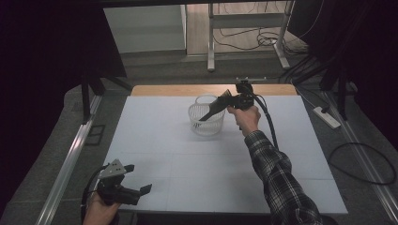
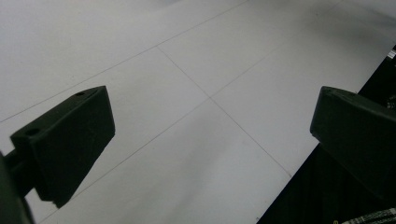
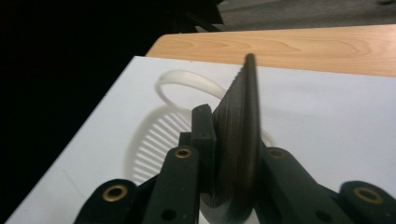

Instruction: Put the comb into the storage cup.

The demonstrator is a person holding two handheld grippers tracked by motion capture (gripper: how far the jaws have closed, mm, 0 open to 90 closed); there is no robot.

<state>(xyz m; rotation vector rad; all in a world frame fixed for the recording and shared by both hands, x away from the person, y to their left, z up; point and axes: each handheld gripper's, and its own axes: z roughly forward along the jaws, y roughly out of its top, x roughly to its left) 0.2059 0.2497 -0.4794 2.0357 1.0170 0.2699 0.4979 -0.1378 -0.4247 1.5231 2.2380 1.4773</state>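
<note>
On my left, the left tool sits low over the near left corner of the desk, held in my operator's left hand. Its jaws stand wide apart with nothing between them; in the left gripper view I see bare white desk surface with thin seam lines running between the two black jaws. The grey three-cornered plate rides on top of it.

Moving right, toward the far middle of the desk stands a white slotted basket, its ribbed wall upright and a looped handle at its far rim. Over it I have the right tool, held in the right hand with a plaid sleeve behind it. This tool is clenched on a dark ridged flat piece, which is pinched edge-on between the jaws and points down-left into the basket's mouth in the high view. I cannot tell whether its tip touches the basket.

I can read no brand, label or writing on any of these things.
</note>
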